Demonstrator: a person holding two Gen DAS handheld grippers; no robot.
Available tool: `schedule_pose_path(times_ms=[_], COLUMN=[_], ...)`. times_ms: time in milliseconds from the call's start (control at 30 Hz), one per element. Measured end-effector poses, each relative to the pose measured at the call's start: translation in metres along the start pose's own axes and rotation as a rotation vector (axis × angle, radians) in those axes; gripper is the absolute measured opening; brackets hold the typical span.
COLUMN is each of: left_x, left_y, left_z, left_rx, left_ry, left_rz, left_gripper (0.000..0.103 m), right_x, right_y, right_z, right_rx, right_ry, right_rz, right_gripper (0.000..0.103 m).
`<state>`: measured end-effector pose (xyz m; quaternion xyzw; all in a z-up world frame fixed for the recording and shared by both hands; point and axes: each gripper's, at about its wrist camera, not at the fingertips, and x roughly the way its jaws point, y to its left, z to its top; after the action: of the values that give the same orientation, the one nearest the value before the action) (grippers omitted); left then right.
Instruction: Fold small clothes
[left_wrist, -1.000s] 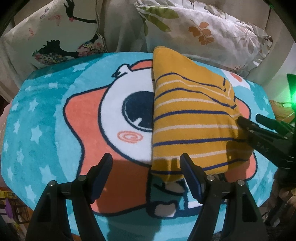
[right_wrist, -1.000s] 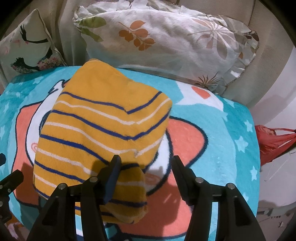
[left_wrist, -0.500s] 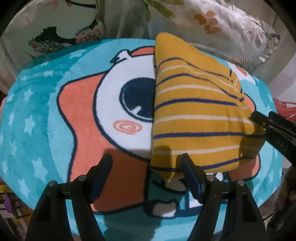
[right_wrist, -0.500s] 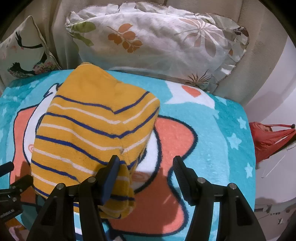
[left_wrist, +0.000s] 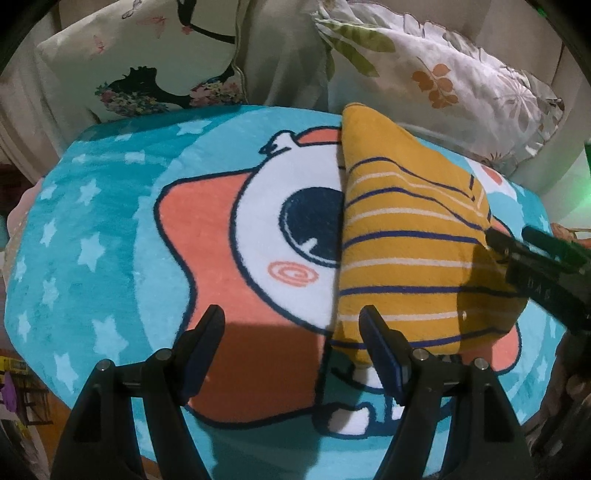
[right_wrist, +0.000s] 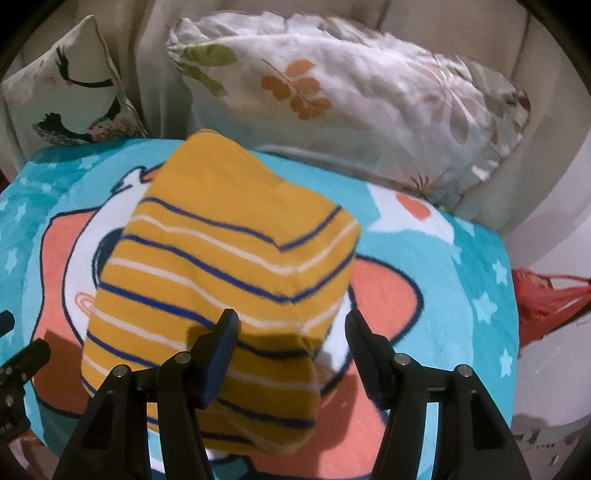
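Observation:
A folded mustard-yellow garment with navy and cream stripes (left_wrist: 410, 243) lies on a teal cartoon blanket (left_wrist: 110, 236). It also shows in the right wrist view (right_wrist: 221, 258). My left gripper (left_wrist: 291, 332) is open and empty, hovering over the blanket at the garment's near left corner. My right gripper (right_wrist: 291, 332) is open and empty, its jaws standing over the garment's near right corner. The right gripper shows in the left wrist view (left_wrist: 532, 254) at the garment's right edge.
Two printed pillows lean against the sofa back: a leaf-print one (right_wrist: 351, 96) and a bird-print one (left_wrist: 147, 62). A red bag (right_wrist: 546, 302) hangs beyond the blanket's right edge. The blanket (right_wrist: 461, 288) drops off at the front and sides.
Both grippers have shifted slightly over the garment and stay open. The garment lies in the same folded shape. The right wrist view is now a little blurred.

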<state>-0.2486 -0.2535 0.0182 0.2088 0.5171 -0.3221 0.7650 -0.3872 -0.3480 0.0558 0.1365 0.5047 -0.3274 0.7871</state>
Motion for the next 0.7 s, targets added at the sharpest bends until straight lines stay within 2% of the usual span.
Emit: schedule_pose_path(times_ms=[233, 367, 533, 633, 700], left_x=[-0.003, -0.010, -0.026, -0.041, -0.050], left_y=[0.000, 0.002, 0.007, 0.009, 0.012], left_z=[0.001, 0.001, -0.002, -0.005, -0.006], left_rx=[0.007, 0.014, 0.032, 0.060, 0.056], left_ry=[-0.015, -0.040, -0.096, -0.162, -0.209], left_rz=[0.020, 0.057, 0.146, 0.229, 0.248], left_gripper=[0.074, 0.074, 0.074, 0.075, 0.077], right_x=[0.005, 0.031, 0.086, 0.091, 0.089], right_y=[0.024, 0.048, 0.073, 0.072, 0.067], right_z=[0.037, 0.060, 0.081, 0.085, 0.086], right_rx=[-0.074, -0.093, -0.156, -0.148, -0.129], right_ry=[-0.093, -0.066, 0.007, 0.006, 0.011], right_rz=[0.067, 0.107, 0.021, 0.026, 0.055], right_gripper=[0.064, 0.064, 0.064, 0.068, 0.068])
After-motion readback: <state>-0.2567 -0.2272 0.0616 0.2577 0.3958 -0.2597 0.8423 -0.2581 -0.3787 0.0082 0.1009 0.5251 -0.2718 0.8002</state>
